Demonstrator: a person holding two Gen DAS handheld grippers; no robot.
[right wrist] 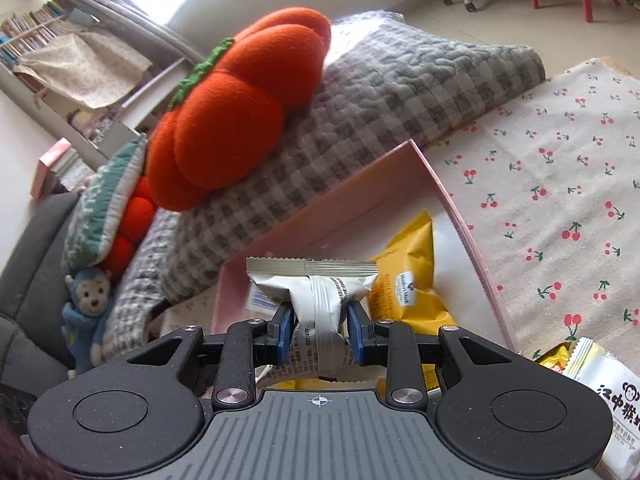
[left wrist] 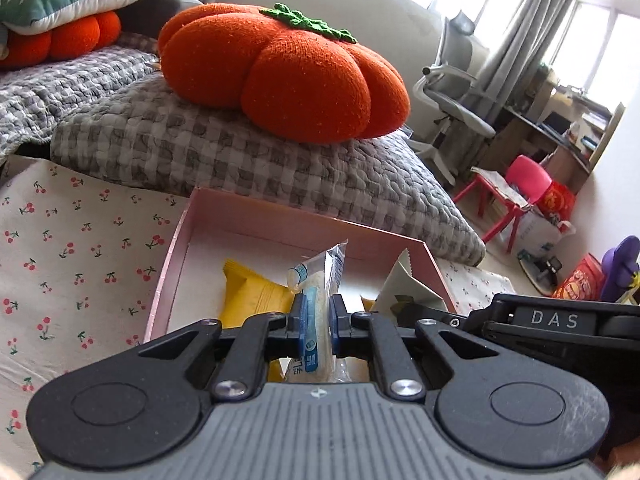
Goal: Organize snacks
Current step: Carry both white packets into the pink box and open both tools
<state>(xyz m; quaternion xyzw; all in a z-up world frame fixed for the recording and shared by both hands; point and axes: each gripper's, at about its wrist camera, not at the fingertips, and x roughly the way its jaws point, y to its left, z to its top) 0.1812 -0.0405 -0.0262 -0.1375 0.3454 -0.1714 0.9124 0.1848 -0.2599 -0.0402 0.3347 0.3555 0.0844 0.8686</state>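
A pink shallow box [left wrist: 176, 252] lies on the cherry-print cloth; it also shows in the right wrist view [right wrist: 460, 216]. A yellow snack packet [left wrist: 252, 296] lies inside it, also in the right wrist view [right wrist: 404, 280]. My left gripper [left wrist: 317, 314] is shut on a clear blue-and-white snack packet [left wrist: 320, 280], held over the box. My right gripper [right wrist: 319, 322] is shut on a white-grey snack packet [right wrist: 316, 292], also over the box; that packet shows at the right in the left wrist view [left wrist: 404, 284]. The right gripper body [left wrist: 560, 320] sits beside my left one.
A white packet with a monkey logo [right wrist: 608, 396] and a yellow one [right wrist: 556, 356] lie on the cloth [right wrist: 560, 160] outside the box. Behind the box are a grey checked quilt [left wrist: 240, 152], an orange pumpkin cushion [left wrist: 280, 72] and a blue monkey toy [right wrist: 90, 312].
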